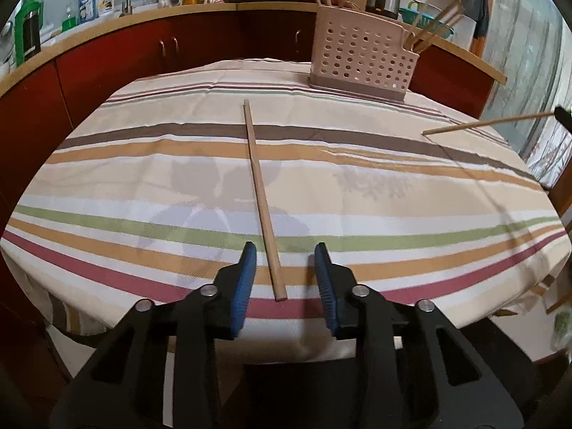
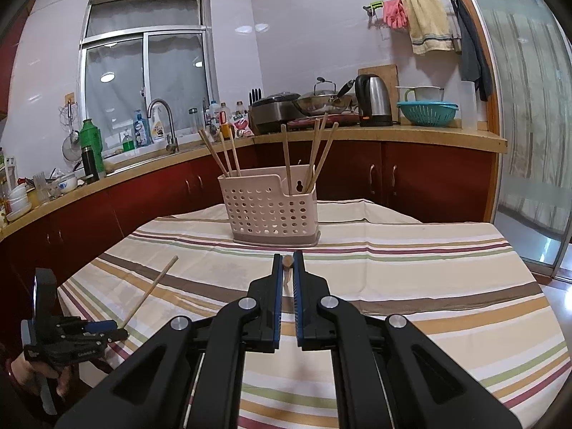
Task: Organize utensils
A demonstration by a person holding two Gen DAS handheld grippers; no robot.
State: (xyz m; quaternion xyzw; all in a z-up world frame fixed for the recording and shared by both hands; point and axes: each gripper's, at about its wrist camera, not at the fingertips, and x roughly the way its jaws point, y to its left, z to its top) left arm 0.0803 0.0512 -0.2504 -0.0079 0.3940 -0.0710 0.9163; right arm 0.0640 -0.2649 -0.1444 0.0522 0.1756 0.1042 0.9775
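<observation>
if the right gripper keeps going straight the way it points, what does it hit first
Most likely the pink utensil holder: it stands directly ahead of the right gripper, which is shut on a chopstick. Only striped tablecloth lies between, though depth is hard to judge.

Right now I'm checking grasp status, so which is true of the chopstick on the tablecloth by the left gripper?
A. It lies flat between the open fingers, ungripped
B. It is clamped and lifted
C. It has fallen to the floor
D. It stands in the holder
A: the chopstick lies flat on the tablecloth, its near end between the spread fingers of the left gripper, touching neither pad.
</observation>
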